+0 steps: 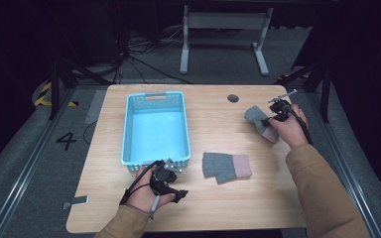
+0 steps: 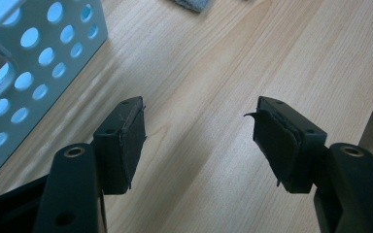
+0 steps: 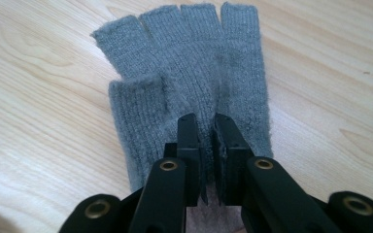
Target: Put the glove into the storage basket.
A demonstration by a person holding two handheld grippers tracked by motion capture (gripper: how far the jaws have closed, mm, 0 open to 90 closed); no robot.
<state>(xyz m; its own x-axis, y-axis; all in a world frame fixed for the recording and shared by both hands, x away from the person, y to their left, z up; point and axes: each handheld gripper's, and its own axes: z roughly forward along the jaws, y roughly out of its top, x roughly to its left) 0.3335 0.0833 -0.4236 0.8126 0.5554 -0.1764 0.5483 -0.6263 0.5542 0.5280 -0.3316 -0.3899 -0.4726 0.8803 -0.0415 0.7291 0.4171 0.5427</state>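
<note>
A grey fingerless glove (image 3: 194, 92) lies at the right side of the wooden table (image 1: 213, 198), a fold of its knit pinched between the nearly closed jaws of the right gripper (image 3: 209, 141), which grips it near the pink cuff with the finger stubs pointing away. In the high view the same glove (image 1: 256, 117) sits just ahead of the right hand (image 1: 287, 130), well apart from the light blue perforated basket (image 1: 131, 134) at the table's left. A second grey glove with a pink cuff (image 1: 226, 166) rests flat between the two. The left gripper (image 2: 199, 141) hovers by the basket's near corner, jaws wide apart and holding nothing. The step in hand appears to be the pick-up; the next move likely calls for carrying the glove clear across the table and over the basket rim before letting go.
</note>
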